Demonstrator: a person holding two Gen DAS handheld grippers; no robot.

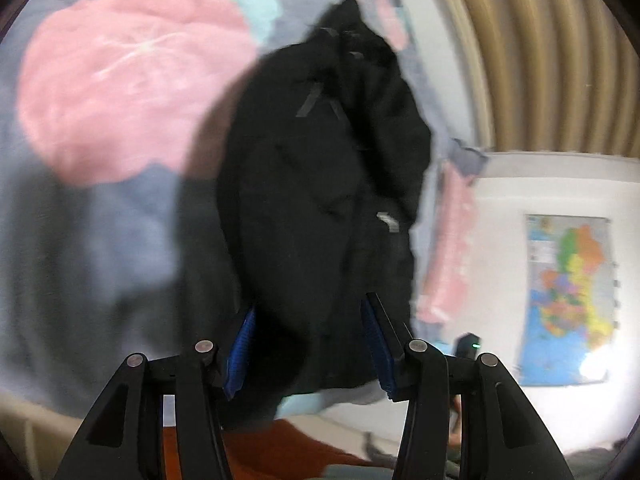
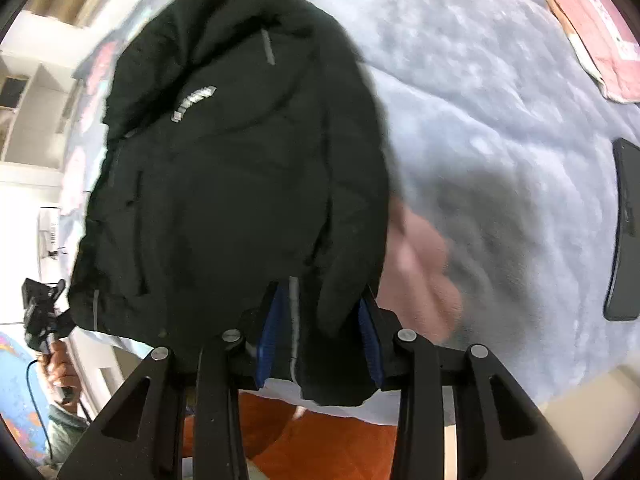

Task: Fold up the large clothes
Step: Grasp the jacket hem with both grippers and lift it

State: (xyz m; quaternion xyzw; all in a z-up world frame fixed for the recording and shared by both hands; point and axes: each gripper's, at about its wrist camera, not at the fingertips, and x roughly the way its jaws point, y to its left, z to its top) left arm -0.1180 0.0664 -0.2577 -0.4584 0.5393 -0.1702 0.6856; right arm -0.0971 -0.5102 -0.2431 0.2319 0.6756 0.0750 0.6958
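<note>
Both tongs, left tongs (image 1: 308, 344) and right tongs (image 2: 320, 336), stand spread around the black jacket's (image 2: 240, 160) near hem on the bed blanket (image 2: 500, 120); folding appears incomplete; grip unconfirmed.

left claw (image 1: 306, 344): fingers parted, cloth between | right claw (image 2: 318, 336): fingers parted, cloth between
</note>
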